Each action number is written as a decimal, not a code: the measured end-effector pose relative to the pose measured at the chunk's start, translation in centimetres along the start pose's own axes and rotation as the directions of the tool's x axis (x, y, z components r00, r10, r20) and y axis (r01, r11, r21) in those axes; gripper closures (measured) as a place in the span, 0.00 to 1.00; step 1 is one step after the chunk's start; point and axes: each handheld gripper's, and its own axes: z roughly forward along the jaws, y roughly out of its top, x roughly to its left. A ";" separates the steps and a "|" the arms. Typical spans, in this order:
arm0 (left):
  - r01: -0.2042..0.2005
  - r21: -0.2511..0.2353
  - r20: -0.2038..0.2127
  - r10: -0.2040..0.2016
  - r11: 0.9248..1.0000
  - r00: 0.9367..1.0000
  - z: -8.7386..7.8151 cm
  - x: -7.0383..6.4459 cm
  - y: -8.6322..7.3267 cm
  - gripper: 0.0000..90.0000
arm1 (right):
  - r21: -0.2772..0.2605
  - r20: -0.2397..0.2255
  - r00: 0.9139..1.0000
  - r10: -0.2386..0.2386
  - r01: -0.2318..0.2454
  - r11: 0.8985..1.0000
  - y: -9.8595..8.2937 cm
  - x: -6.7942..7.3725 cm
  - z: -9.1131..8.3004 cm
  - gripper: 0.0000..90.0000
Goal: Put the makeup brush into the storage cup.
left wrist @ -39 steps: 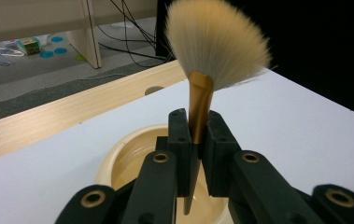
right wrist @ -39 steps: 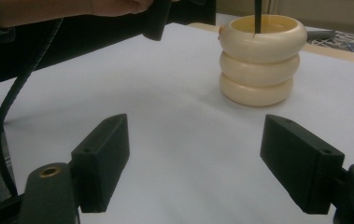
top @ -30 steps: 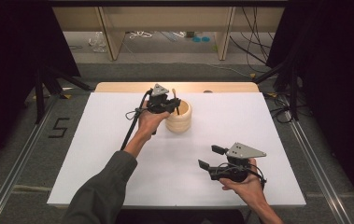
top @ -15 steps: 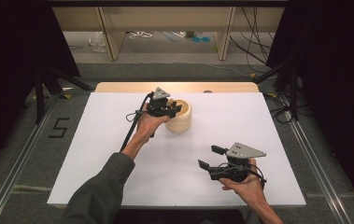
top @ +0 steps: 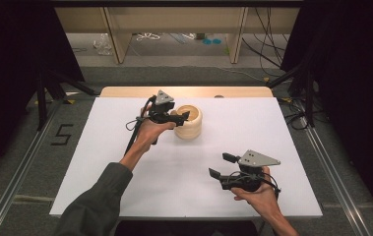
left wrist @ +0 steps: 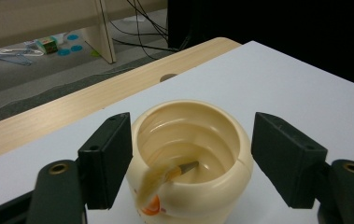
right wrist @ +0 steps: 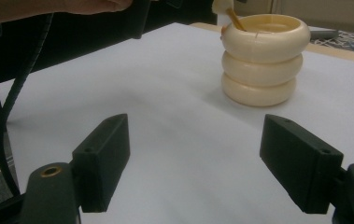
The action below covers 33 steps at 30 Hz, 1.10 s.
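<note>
Left tongs [top: 183, 117] wide open, jaws either side of the cream jar [top: 189, 122], holding nothing. In the left gripper view the tongs [left wrist: 191, 158] straddle the jar [left wrist: 191, 154]: left jaw looks close against or touching the jar wall, can't tell which; right jaw clear of it with a gap. Jar is ribbed, three stacked rings, open top, standing upright on the white tabletop [top: 100, 162], toward the far middle, just behind the centre. A small stick-like thing [left wrist: 165, 177] leans inside the jar against the near rim, orange mark by it; too blurred to say what it is. Same stick [right wrist: 234, 19] pokes up at the jar's [right wrist: 261, 60] left rim in the right gripper view.

Left hand [top: 150, 132] grips the tool from the left of the jar, forearm in a dark sleeve [top: 98, 204] coming in from the bottom left. Black cable [top: 134, 132] trails down along the wrist.

Right tongs [top: 223, 164] also wide open, empty, low over the near right part of the tabletop, well apart from the jar, jaws pointing left. Right hand [top: 255, 194] holds it from below. In the right gripper view the tongs [right wrist: 195, 161] have only bare white sheet between the jaws, jar farther off up right.

Wooden edge [top: 184, 92] shows behind the white sheet. Floor with cables [top: 267, 44] beyond.
</note>
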 end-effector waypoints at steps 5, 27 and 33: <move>0.030 -0.016 0.014 -0.029 0.999 0.999 -1.3 0.4 -0.4 0.29 | -0.028 -0.024 0.999 0.026 -0.027 0.999 -0.1 0.1 0.2 0.27; 0.079 -0.123 0.058 -0.072 0.989 0.996 -6.7 0.0 -1.4 0.22 | -0.050 -0.008 0.999 0.035 -0.035 0.998 0.1 0.0 0.1 0.25; 0.085 -0.142 0.073 -0.075 0.986 0.995 -8.0 -0.5 -2.6 0.22 | -0.050 -0.004 0.999 0.040 -0.040 0.998 0.1 0.0 0.0 0.25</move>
